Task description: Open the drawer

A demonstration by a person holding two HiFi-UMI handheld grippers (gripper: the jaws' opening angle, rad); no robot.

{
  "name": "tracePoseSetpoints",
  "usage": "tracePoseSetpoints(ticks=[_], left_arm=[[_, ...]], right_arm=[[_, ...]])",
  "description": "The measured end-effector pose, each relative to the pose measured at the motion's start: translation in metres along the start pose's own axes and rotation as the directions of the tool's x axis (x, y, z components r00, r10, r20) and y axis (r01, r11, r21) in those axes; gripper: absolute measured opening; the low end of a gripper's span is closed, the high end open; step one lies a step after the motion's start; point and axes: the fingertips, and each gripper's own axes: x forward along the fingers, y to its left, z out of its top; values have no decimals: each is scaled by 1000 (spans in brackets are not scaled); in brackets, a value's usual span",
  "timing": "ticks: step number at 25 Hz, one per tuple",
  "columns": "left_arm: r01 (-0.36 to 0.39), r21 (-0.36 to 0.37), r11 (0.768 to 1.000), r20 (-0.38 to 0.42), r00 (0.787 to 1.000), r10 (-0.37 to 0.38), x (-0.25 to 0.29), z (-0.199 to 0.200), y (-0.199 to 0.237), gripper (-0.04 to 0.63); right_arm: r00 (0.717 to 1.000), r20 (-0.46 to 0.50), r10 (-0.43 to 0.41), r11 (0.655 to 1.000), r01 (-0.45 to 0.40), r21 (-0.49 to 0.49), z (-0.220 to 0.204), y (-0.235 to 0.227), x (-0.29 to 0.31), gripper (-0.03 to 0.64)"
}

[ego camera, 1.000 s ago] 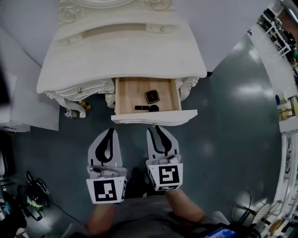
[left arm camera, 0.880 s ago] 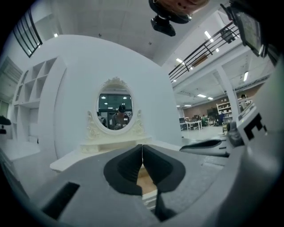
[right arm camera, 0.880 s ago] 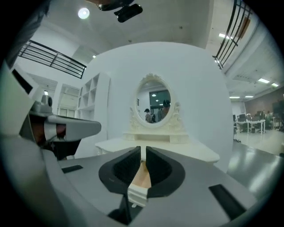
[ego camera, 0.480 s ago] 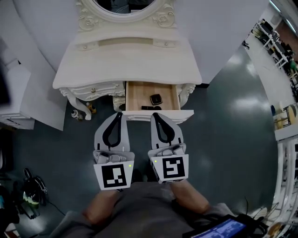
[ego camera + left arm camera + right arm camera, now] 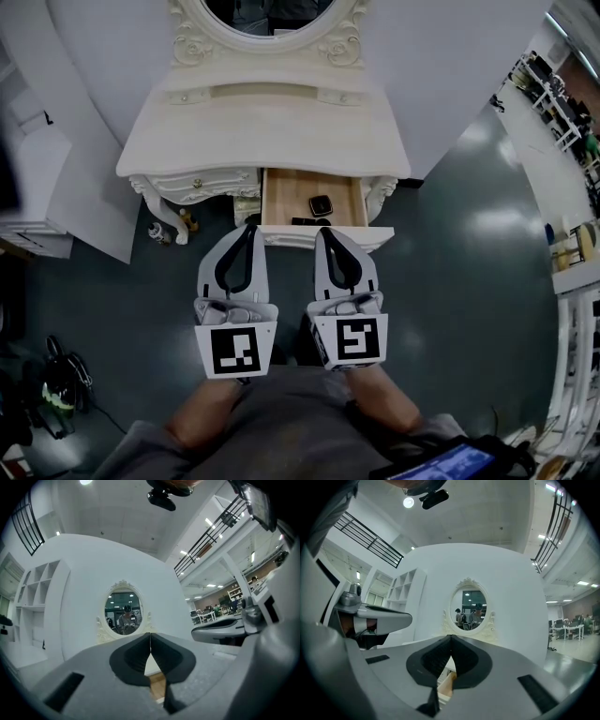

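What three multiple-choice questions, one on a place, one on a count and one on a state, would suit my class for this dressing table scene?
1. In the head view, where does the open drawer sit in the dressing table?
A. Right of the middle.
B. At the far left.
C. Pulled right out, lying apart.

2. How many dark things lie in that drawer?
A. None.
B. Two.
C. Five.

3. How do the jaws of the right gripper stand?
A. Wide apart.
B. Clamped on the drawer front.
C. Together, empty.

Answers:
1 A, its wooden tray juts out to the right of the shut left drawer.
2 B, a square case and a slim stick lie there.
3 C, the right gripper view shows them meeting with nothing between.
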Motion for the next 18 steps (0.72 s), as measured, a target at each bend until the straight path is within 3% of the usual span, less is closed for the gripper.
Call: tracePoseSetpoints(ticks=[18], left_arm=[[2,6,1000,1,1000,-2,0,1,-1,15]], right_arm=[[1000,12,-10,1000,10,3,0,0,-3,12]])
